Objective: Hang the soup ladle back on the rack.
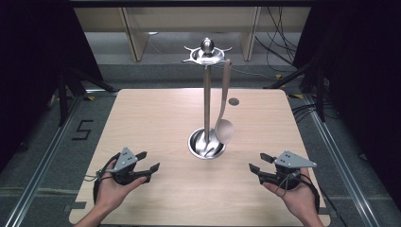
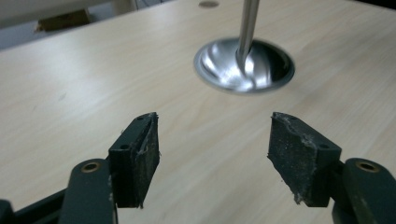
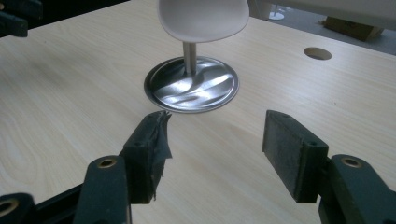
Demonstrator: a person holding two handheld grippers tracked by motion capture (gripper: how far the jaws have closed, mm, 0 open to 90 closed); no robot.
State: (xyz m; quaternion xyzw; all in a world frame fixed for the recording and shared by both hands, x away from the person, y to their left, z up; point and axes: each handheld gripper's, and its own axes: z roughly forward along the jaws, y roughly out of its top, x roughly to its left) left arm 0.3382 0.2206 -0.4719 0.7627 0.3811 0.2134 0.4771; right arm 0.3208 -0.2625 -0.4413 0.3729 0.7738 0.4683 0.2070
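A metal utensil stand (image 1: 206, 90) rises from a round shiny base (image 1: 206, 144) near the middle of the wooden table (image 1: 156, 118). A beige spoon (image 1: 224, 124) hangs from a hook on the stand's top ring, its bowl just above the base. My left gripper (image 1: 147, 161) rests at the front left, open and holding nothing, pointed toward the base (image 2: 244, 65). At the front right my right gripper (image 1: 257, 162) is open too, with nothing between its jaws; the spoon bowl (image 3: 203, 18) and the base (image 3: 191, 85) lie ahead of it.
A small round hole (image 1: 233, 101) is cut in the table behind the stand. Cables (image 1: 279, 47) and dark frame legs stand on the floor beyond the far edge. Metal rails (image 1: 42, 165) run along both sides of the table.
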